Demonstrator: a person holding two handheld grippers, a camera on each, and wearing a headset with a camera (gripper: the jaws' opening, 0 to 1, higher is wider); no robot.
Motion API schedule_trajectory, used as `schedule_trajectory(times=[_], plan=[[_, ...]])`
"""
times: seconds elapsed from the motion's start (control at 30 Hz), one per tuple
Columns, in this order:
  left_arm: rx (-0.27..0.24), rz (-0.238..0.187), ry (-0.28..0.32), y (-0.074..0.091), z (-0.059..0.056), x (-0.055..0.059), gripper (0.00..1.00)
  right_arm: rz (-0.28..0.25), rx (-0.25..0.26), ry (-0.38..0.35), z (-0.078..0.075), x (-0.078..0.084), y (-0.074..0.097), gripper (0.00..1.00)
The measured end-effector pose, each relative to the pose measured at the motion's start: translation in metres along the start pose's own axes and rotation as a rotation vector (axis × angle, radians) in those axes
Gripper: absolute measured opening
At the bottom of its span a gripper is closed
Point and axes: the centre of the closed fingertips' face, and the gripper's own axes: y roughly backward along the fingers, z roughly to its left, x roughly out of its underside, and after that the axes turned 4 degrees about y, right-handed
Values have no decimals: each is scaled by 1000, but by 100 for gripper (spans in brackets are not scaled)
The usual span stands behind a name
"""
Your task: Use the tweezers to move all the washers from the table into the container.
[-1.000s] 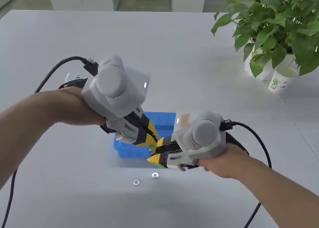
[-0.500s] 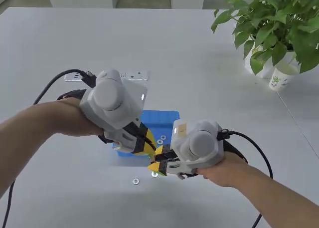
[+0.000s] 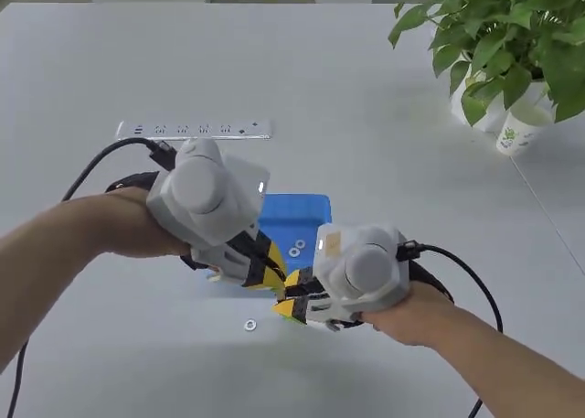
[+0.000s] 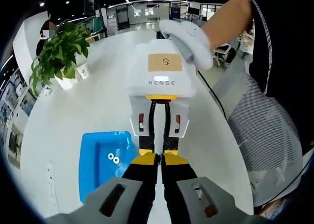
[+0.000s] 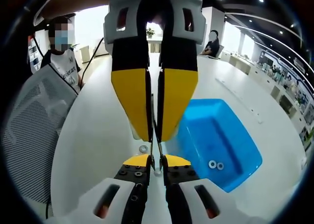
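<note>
Two grey grippers with yellow-tipped jaws meet tip to tip over the white table. My left gripper (image 3: 272,273) and my right gripper (image 3: 289,305) both close on the thin metal tweezers (image 5: 153,131), which run between the two pairs of jaws. The blue container (image 3: 291,213) lies just behind them and holds two washers (image 3: 297,248). One washer (image 3: 250,325) lies on the table left of the right gripper's jaws. In the right gripper view a washer (image 5: 143,148) sits beside the tweezers' lower end, left of the container (image 5: 223,131).
A white power strip (image 3: 194,129) lies on the table beyond the container. A potted green plant (image 3: 512,43) stands at the far right. Cables trail from both grippers. People sit at the table's edge in the right gripper view.
Both grippers have dropped lower toward the table. The washer that lay near the right gripper's jaws is now hidden under them. The head camera has tilted, bringing the power strip into view.
</note>
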Motion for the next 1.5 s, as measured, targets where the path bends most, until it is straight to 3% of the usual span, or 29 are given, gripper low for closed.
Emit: schedule_trajectory(times=[0.5, 1.5], plan=[[19, 7, 8, -9, -4, 3, 6, 3, -7, -21, 4, 8, -4, 12], [24, -15, 26, -11, -2, -1, 6, -3, -5, -36, 2, 8, -7, 13]])
